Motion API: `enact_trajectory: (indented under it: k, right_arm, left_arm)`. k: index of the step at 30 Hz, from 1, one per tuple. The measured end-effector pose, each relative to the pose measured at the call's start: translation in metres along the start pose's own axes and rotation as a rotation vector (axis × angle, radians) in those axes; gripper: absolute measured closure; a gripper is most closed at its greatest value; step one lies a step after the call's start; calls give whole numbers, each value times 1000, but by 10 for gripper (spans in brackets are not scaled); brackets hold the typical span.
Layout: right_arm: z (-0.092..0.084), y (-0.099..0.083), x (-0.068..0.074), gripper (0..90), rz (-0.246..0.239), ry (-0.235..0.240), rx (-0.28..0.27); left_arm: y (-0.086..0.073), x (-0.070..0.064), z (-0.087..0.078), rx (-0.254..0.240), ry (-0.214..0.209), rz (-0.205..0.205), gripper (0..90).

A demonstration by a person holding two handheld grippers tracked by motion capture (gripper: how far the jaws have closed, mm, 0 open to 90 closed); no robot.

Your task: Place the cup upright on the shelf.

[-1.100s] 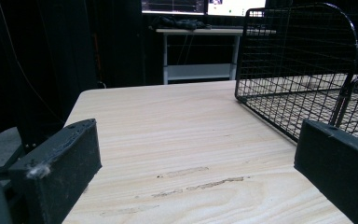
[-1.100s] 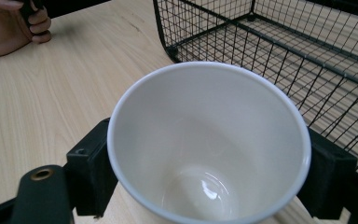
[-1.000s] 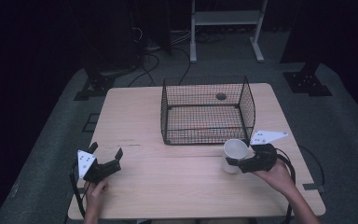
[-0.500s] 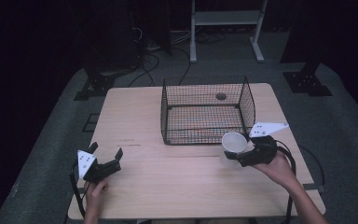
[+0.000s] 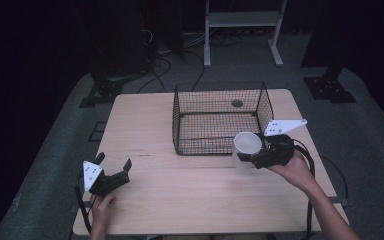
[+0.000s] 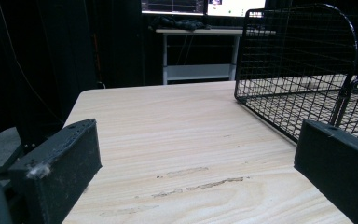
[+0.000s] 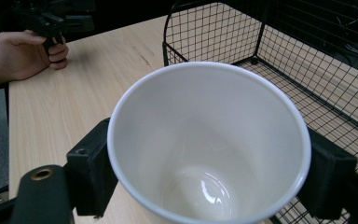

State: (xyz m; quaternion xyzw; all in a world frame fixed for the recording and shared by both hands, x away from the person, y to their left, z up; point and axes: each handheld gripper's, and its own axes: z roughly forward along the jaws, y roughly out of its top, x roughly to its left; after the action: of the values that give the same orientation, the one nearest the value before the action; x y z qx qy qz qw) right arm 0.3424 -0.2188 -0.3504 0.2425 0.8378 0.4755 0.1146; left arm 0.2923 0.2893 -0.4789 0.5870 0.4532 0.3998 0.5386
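A white cup (image 5: 247, 145) (image 7: 209, 140) hangs above the table, just in front of the black wire basket (image 5: 220, 119) (image 7: 307, 70), at its front right corner. My right gripper (image 5: 252, 150) (image 7: 209, 168) is shut on the cup, one jaw against each side of its wall. The cup is empty and its mouth faces up and toward the basket. At the table's front left my left gripper (image 5: 114, 167) (image 6: 196, 182) rests low over the wood, open, with nothing between its jaws. The person's left hand (image 7: 25, 53) grips its handle.
The wooden table (image 5: 145, 125) (image 6: 168, 121) has bare room between the two grippers. A small round dark thing (image 5: 237, 103) lies beyond the basket's back wall. A white metal shelf frame (image 5: 240, 30) and cables stand on the floor behind.
My right gripper has lifted the cup off the table and carried it up toward the basket's front right corner. The left gripper has stayed where it was.
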Motion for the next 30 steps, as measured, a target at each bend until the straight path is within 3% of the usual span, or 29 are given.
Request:
enact_trajectory:
  k: [9, 11, 30]
  right_arm:
    - [4, 19, -9, 192, -6, 8, -9]
    - [5, 24, -11, 192, -7, 28, -15]
    - [19, 52, -30, 193, -5, 22, -4]
  left_arm:
    - [0, 0, 0, -2, -1, -2, 0]
    - [0, 0, 0, -1, -1, -2, 0]
    - [0, 0, 0, 0, -1, 3, 0]
